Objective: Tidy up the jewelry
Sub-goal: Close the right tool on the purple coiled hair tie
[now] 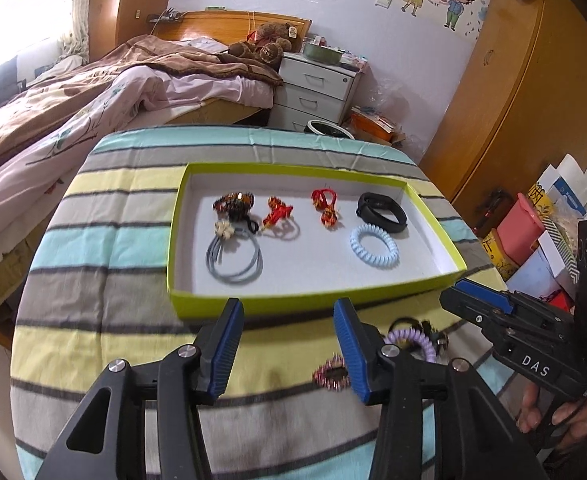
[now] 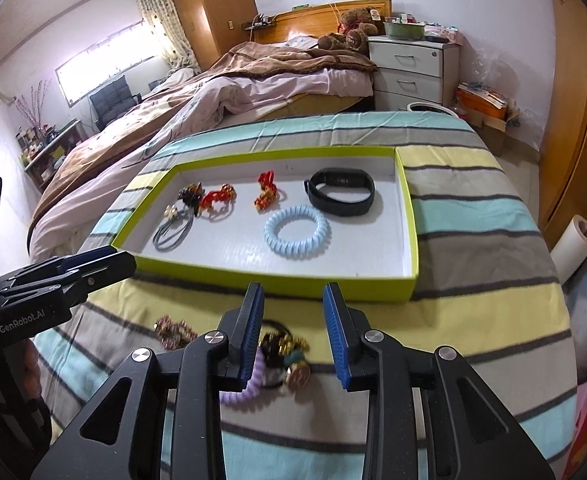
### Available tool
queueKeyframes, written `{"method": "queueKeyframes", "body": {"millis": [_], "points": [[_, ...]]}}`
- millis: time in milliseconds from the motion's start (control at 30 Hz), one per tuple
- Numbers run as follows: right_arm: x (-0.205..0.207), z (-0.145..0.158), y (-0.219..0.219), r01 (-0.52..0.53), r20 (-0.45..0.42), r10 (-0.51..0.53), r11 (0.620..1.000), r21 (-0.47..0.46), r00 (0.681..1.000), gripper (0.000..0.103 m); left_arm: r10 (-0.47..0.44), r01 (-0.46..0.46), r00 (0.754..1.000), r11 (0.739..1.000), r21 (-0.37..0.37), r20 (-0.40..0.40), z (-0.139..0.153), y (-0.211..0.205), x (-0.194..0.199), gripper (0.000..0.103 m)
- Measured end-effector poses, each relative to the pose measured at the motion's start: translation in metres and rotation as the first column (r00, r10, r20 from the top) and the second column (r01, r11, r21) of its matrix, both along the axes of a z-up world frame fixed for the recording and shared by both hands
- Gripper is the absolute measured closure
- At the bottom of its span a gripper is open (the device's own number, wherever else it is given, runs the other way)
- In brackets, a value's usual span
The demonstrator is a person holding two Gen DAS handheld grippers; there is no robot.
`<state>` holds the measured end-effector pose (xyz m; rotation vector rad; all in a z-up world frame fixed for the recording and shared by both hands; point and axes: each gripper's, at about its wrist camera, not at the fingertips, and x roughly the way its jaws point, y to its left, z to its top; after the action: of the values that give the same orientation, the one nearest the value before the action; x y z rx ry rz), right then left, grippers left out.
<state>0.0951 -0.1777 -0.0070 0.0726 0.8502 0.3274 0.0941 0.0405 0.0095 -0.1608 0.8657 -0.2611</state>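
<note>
We see the lime-edged tray [image 2: 407, 216] near the table's far edge; it holds a pale blue coil tie [image 2: 296, 232] and black band [image 2: 341, 191] toward its right end, and red knots, a grey elastic [image 2: 172, 232] toward its left. Loose on the striped cloth [image 1: 93, 248] by the near edge: a purple coil tie [image 2: 245, 386], a beaded ring [image 2: 173, 330], and a gold-and-black cluster, half hidden. Right gripper [image 2: 295, 334] hovers over these, fingers spread, empty. Left gripper [image 1: 287, 346] likewise agape, holding nothing
</note>
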Motion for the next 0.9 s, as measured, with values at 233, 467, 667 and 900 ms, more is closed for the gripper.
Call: {"method": "queueKeyframes", "body": {"millis": [233,467,667,900], "points": [[-0.017,-0.008,0.005,-0.053,0.004,0.053,0.999,0.000,0.999,0.071,0.010,-0.010,1.000,1.000,-0.008,-0.005,-0.004,0.007,-0.015,0.056],[-0.027,-0.016,0.013,-0.104,-0.010,0.103,0.994,-0.026,0.995,0.071,0.006,-0.006,1.000,1.000,-0.022,-0.018,-0.010,0.012,-0.029,0.051],[-0.031,-0.023,0.017,-0.117,-0.030,0.116,0.993,-0.033,0.993,0.071,0.020,-0.021,0.999,0.999,-0.028,-0.034,-0.017,0.020,-0.037,0.051],[-0.040,-0.014,0.024,-0.129,0.041,0.131,0.990,-0.055,0.991,0.071,0.031,-0.032,0.999,0.999,-0.034,-0.044,-0.022,0.026,-0.043,0.051]]}}
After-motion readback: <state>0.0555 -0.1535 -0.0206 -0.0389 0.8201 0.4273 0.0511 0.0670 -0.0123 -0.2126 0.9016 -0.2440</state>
